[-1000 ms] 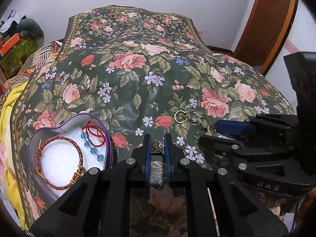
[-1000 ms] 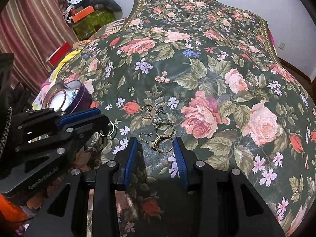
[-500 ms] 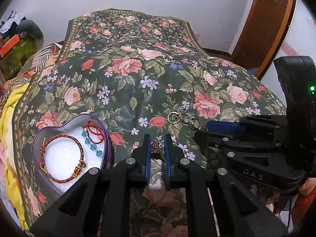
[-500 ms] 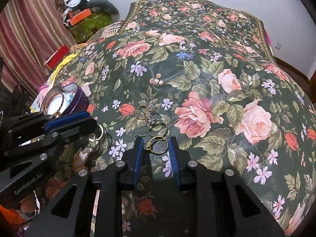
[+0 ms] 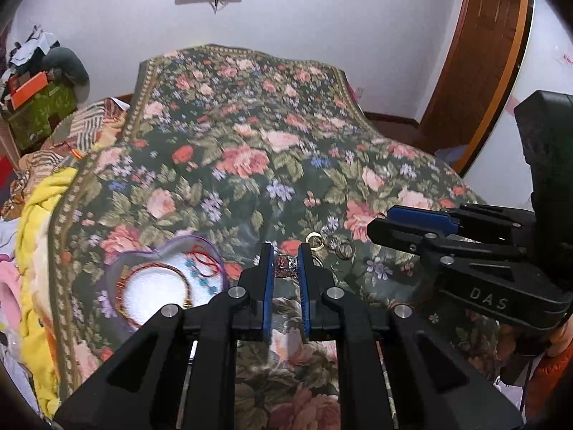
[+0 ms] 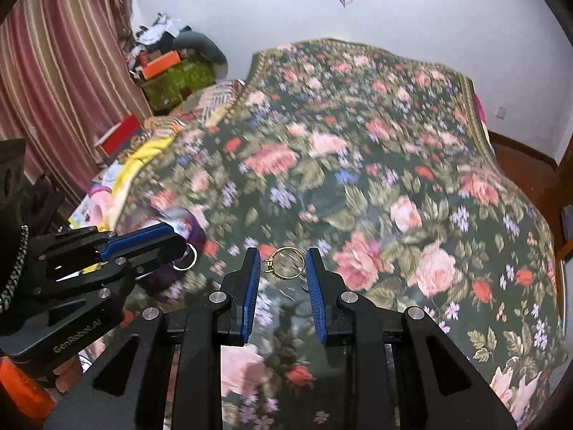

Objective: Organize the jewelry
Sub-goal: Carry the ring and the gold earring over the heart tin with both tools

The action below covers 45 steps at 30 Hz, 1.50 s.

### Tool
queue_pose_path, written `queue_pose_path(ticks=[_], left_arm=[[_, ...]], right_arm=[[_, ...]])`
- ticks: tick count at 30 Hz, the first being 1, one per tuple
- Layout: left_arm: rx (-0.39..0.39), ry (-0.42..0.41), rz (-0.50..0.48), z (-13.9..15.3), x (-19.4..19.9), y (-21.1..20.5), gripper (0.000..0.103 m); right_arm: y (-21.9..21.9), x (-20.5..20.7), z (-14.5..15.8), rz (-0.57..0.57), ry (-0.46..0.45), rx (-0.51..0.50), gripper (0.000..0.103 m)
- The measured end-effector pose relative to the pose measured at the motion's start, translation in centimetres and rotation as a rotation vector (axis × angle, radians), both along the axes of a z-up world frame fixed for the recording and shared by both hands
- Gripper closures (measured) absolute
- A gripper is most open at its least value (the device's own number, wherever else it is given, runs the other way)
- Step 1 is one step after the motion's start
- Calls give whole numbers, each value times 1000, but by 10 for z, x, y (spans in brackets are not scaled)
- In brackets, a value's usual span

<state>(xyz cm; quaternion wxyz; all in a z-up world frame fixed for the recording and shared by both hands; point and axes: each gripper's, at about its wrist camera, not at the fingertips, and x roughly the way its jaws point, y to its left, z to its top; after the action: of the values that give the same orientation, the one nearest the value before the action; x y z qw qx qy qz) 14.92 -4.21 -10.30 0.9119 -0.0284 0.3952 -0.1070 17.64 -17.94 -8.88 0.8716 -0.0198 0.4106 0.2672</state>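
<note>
Two blurred trinkets (image 5: 286,264) — gripper-held

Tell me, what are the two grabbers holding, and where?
The right gripper pinches a gold ring by its outer edges. The left gripper pinches a small reddish sparkly piece by its sides.

A floral bedspread (image 5: 250,165) covers the bed. A yellow blanket (image 5: 39,215) bunches along its left edge. A striped curtain (image 6: 53,89) hangs beyond that edge; a wooden door (image 5: 480,64) stands past the right edge.
</note>
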Motion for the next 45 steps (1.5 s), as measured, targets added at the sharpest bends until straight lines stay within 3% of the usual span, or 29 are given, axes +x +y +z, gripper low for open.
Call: queue_pose_path(ticks=[11,23,45], left_arm=[[13,-76,90,33,-20,41,91],[10,-98,211,40,-34,94,91],[-33,20,197,-9,-13,109,91]], right_arm=[[33,-14,24,65,-51,61,79],[70,-21,26,139,-50,75,79],[117,-18,-29,252,87,5,79]])
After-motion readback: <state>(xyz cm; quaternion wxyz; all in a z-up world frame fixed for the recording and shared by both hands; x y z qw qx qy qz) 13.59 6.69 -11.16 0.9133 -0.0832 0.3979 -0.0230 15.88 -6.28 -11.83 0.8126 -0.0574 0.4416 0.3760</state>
